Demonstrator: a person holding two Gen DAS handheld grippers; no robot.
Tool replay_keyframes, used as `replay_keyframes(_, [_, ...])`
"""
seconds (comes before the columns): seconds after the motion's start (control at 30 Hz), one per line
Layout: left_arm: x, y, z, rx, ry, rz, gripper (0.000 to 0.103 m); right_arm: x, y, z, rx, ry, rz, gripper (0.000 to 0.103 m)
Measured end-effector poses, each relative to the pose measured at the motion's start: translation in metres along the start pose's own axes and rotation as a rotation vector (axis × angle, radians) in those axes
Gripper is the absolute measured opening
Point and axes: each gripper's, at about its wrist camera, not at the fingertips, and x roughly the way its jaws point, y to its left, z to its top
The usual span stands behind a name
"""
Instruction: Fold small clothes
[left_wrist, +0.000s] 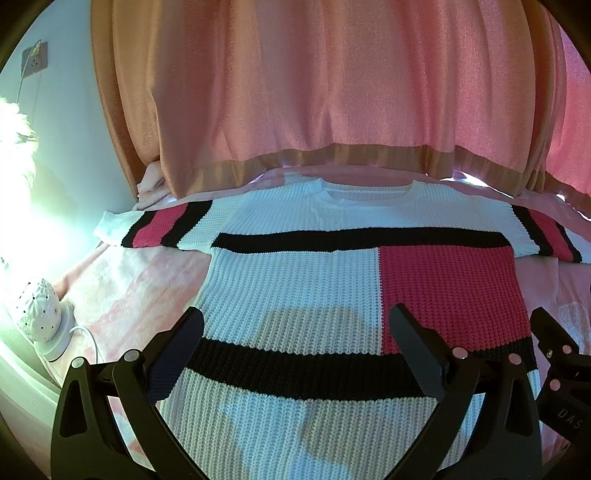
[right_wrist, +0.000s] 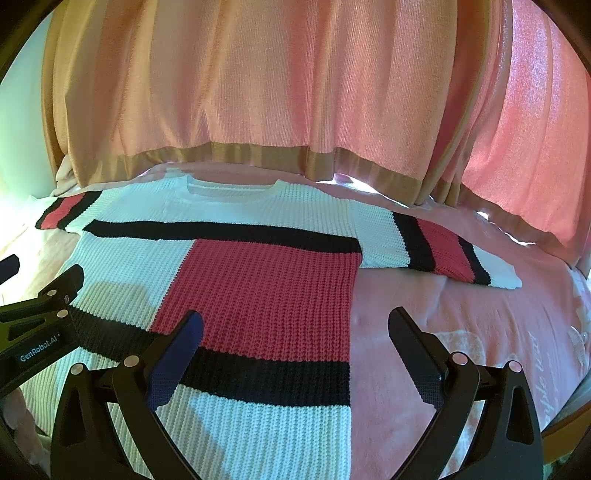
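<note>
A knitted short-sleeve sweater (left_wrist: 295, 288), white with black bands and a red block, lies flat and spread out on a pink bedspread, neckline away from me; it also shows in the right wrist view (right_wrist: 258, 280). Both sleeves (left_wrist: 155, 229) (right_wrist: 443, 251) stretch out sideways. My left gripper (left_wrist: 295, 325) is open and empty, hovering over the sweater's lower middle. My right gripper (right_wrist: 295, 325) is open and empty over the sweater's lower right edge. The left gripper's fingers (right_wrist: 62, 288) show at the left of the right wrist view.
The pink bedspread (right_wrist: 461, 332) surrounds the sweater. Pink and tan curtains (left_wrist: 332, 92) hang right behind the bed. A white perforated lamp (left_wrist: 37, 310) with a cord stands at the left, by a bright wall. A wall socket (left_wrist: 35, 59) is at the upper left.
</note>
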Motion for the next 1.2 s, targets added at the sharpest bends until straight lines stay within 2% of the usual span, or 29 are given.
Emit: replay_keyframes(1.2, [-0.0004,0.002,-0.0025,0.001,0.001,0.002,0.098,0.0008,0.0017,-0.0003,0.001,-0.001,-0.001,0.098])
